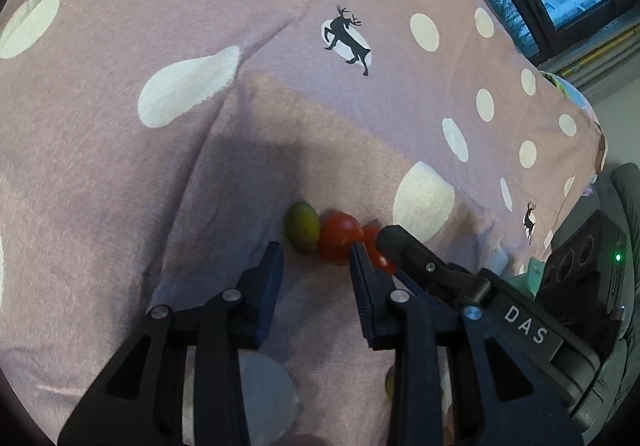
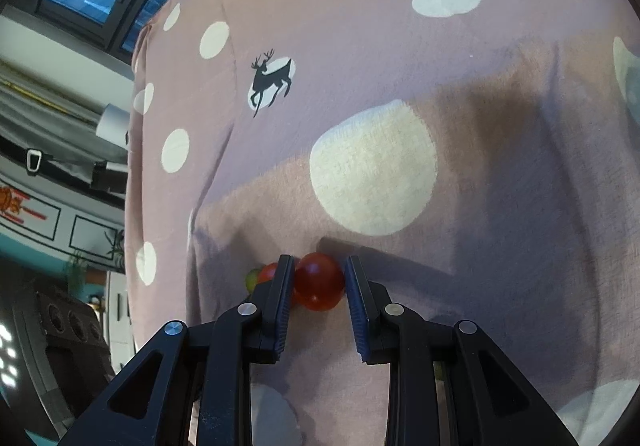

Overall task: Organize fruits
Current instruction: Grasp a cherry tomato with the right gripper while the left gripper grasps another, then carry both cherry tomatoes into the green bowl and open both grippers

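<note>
A pink blanket [image 1: 120,94] with white dots and deer prints covers the whole surface. On it, side by side in a row and touching, lie 3 small fruits. The right gripper [image 2: 319,278] pinches the red tomato [image 2: 319,281] at the right end of the row between its pads. The left gripper [image 1: 316,250] has the green fruit [image 1: 302,232] and the middle tomato [image 1: 339,240] at its tips; whether its pads press them I cannot tell.

Mauve blanket [image 1: 120,166], cream dots, black deer; red tomatoes [image 2: 319,280], green fruit [image 1: 302,227].
</note>
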Motion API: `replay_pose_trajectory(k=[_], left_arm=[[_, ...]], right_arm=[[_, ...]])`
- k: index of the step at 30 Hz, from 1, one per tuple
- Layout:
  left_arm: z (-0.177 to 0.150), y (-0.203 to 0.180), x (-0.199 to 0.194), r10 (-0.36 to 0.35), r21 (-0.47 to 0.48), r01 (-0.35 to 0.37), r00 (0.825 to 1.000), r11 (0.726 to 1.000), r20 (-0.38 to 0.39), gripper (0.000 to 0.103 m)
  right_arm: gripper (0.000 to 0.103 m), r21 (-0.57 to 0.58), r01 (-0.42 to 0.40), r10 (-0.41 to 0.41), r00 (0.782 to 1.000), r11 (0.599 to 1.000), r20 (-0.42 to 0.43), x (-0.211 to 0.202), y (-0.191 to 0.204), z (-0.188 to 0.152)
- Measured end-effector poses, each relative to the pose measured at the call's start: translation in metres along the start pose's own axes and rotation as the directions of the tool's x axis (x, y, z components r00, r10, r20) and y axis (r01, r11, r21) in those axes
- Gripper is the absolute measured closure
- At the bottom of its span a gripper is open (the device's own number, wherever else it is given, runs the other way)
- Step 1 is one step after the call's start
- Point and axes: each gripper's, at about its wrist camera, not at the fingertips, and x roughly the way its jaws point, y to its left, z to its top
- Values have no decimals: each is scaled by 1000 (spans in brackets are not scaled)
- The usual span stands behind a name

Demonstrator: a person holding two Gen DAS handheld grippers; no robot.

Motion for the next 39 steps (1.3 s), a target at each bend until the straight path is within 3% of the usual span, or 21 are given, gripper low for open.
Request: replay_pose_trajectory(k=[3, 8, 12, 19, 29, 32, 36, 39], left_arm=[[-1, -1, 0, 7, 1, -7, 1000, 1000, 0, 69], [-2, -15, -11, 6, 37, -8, 999, 999, 53, 68], [-3, -24, -14, -40, 61, 35, 994, 998, 98, 70], [-2, -26, 3, -8, 50, 3, 996, 999, 91, 71], [-1, -22, 21, 14, 4, -14, 1000, 1000, 16, 72], [-1, -21, 21, 23, 1, -23, 1000, 1000, 20, 78], [-3, -23, 18, 1, 11, -1, 1000, 1000, 27, 77], [-6, -28, 11, 26, 39, -29, 998, 999, 61, 77]], right_arm=[[76, 9, 4, -4, 1000, 1000, 3, -2, -1, -1], [76, 37, 79, -82, 995, 996, 63, -22, -8, 1], [76, 74, 82, -89, 991, 994, 98, -36, -18, 2], [76, 79, 46, -56, 990, 996, 126, -51, -21, 1], [76, 87, 39, -49, 992, 995, 119, -51, -23, 1], [76, 90, 40, -51, 992, 995, 120, -51, -23, 2], [76, 87, 38, -49, 991, 995, 123, -53, -23, 1], [76, 83, 34, -45, 991, 996, 130, -57, -22, 0]])
